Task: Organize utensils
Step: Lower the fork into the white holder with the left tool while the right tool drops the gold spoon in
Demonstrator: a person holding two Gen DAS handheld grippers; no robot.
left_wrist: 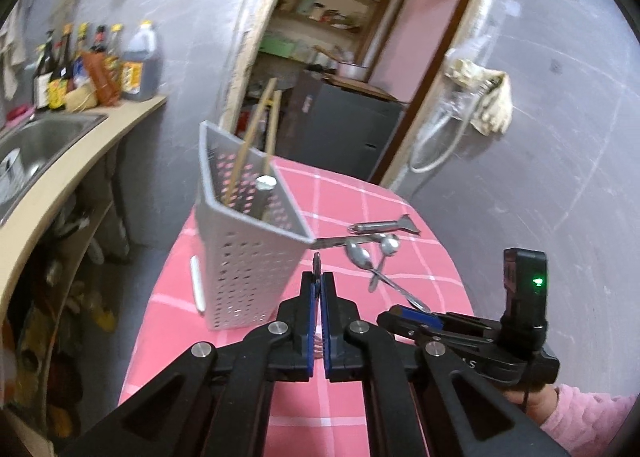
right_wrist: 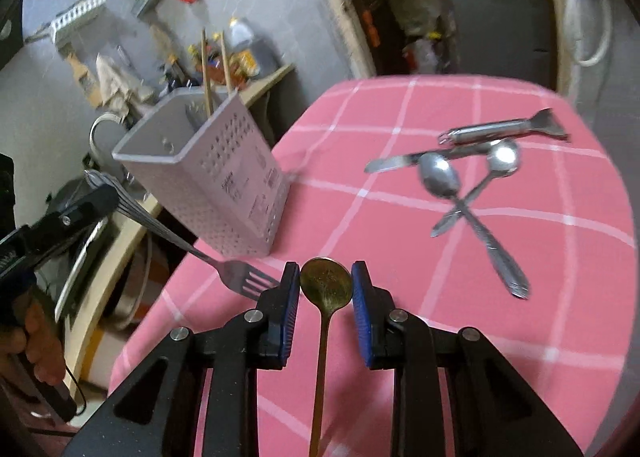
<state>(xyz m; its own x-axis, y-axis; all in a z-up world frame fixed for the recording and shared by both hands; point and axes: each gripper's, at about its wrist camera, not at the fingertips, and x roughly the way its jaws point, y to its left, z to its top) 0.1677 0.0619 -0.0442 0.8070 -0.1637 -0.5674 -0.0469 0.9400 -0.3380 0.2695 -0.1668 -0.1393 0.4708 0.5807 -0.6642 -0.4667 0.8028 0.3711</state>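
Note:
My left gripper [left_wrist: 318, 282] is shut on the handle of a silver fork [right_wrist: 240, 277], which hangs over the table's left edge near the grey perforated utensil holder [left_wrist: 248, 257]. Two wooden chopsticks [left_wrist: 250, 129] stand in the holder. My right gripper [right_wrist: 326, 277] is shut on the bowl of a brass spoon [right_wrist: 326, 283], its handle running back toward the camera. On the pink checked table [right_wrist: 400, 337] lie two crossed silver spoons [right_wrist: 440, 177], a table knife [right_wrist: 400, 163] and a metal peeler [right_wrist: 504, 129], to the right of the holder.
A white stick [left_wrist: 198, 285] lies on the cloth left of the holder. Beyond the table's left edge runs a counter [left_wrist: 132, 113] with a steel sink [left_wrist: 44, 141] and several bottles [left_wrist: 96, 61]. A doorway [left_wrist: 340, 57] with shelves opens behind the table.

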